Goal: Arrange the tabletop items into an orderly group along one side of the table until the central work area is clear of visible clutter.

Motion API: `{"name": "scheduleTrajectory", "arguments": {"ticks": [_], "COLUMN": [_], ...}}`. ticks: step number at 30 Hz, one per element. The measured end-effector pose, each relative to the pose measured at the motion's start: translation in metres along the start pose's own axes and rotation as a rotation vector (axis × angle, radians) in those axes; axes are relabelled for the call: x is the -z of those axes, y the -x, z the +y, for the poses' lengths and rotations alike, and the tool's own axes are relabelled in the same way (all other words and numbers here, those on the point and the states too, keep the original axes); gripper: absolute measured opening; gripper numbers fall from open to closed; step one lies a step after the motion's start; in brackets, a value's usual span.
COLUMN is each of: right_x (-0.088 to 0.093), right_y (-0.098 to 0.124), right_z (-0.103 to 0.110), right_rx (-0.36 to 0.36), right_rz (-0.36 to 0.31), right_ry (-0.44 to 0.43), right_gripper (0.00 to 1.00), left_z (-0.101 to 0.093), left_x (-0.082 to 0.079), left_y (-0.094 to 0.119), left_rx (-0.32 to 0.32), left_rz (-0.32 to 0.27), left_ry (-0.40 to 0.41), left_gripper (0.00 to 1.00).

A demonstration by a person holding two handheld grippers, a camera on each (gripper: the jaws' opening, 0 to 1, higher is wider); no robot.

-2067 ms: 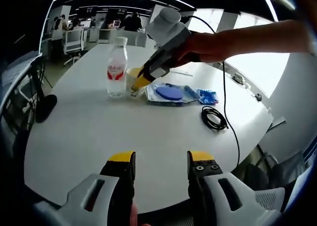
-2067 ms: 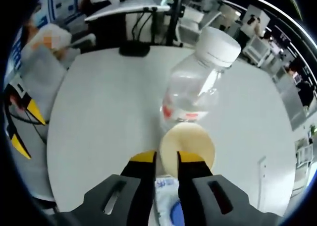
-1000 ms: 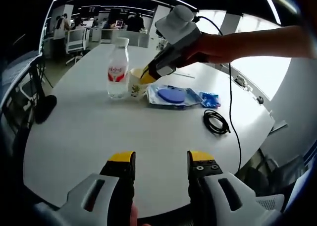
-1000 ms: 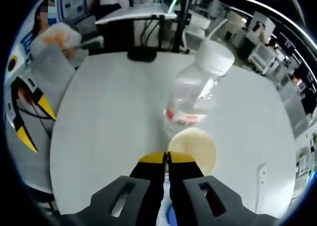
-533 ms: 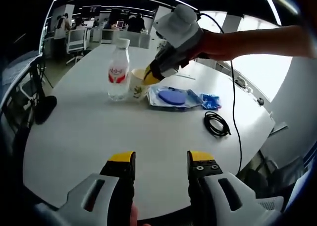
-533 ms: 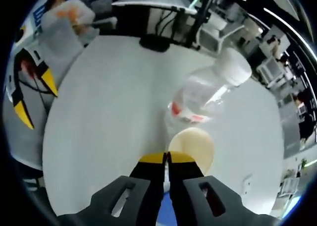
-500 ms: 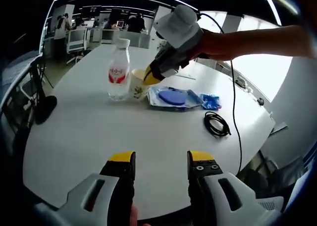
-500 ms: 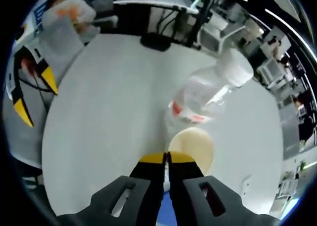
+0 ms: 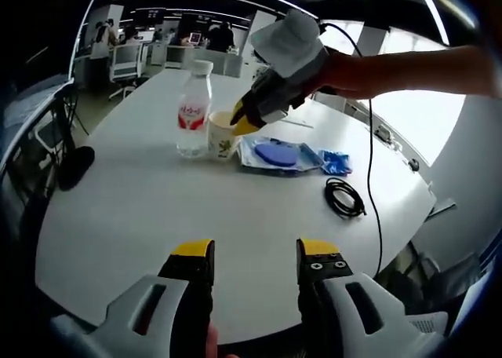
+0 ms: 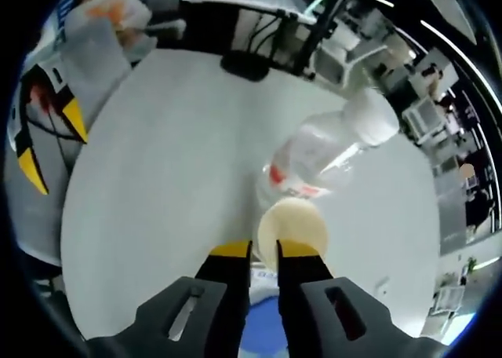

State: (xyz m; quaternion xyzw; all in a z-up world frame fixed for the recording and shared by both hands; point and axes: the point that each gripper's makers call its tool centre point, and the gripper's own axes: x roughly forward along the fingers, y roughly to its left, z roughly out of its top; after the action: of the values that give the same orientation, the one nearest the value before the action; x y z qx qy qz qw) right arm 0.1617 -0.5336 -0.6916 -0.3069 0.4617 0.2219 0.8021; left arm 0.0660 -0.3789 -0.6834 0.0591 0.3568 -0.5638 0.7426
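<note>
On the counter (image 9: 141, 209), right hand-held gripper (image 10: 263, 249) slightly parted at the paper cup (image 10: 292, 231) rim, cup base hidden; left hand-held gripper (image 9: 247, 250) apart.

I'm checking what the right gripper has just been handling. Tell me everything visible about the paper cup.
The cup is a small cream paper cup with a faint printed motif on its side. It stands upright and open-topped on the white table, looking empty inside, close beside the water bottle and next to the blue-and-clear packet. The right gripper sits at its rim with jaws slightly apart; whether they touch it is unclear.
</note>
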Motion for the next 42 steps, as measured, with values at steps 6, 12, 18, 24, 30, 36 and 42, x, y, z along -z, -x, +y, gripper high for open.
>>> {"name": "scheduleTrajectory", "arguments": {"ticks": [6,12,18,24,30,36,42], "right_x": [-0.002,0.006,0.033,0.094,0.17,0.229,0.264], "right_y": [0.017,0.037,0.06,0.081,0.101,0.113,0.12], "right_z": [-0.001,0.002,0.008,0.017,0.043,0.068,0.09], "right_rx": [0.02,0.041,0.068,0.126,0.179,0.218,0.249], "right_rz": [-0.058,-0.12,-0.154,-0.149,-0.103,-0.045,-0.046], "right_ry": [-0.056,-0.151,-0.26,-0.446,-0.62,-0.728,-0.879], "right_gripper": [0.12,0.15,0.16,0.15,0.15,0.15,0.15], "left_z": [-0.003,-0.01,-0.014,-0.01,-0.006,-0.006,-0.008], "left_x": [-0.004,-0.006,-0.007,-0.01,-0.015,-0.016,-0.017], "left_y": [0.0,-0.003,-0.005,-0.005,-0.002,-0.003,-0.001], "left_rx": [0.002,0.009,0.011,-0.001,-0.011,-0.017,-0.018], "left_rz": [-0.01,-0.012,-0.013,-0.016,-0.017,-0.012,-0.008], "left_ry": [-0.003,-0.009,-0.011,-0.006,-0.02,-0.026,-0.035], "left_gripper": [0.41,0.41,0.41,0.41,0.41,0.41,0.42]}}
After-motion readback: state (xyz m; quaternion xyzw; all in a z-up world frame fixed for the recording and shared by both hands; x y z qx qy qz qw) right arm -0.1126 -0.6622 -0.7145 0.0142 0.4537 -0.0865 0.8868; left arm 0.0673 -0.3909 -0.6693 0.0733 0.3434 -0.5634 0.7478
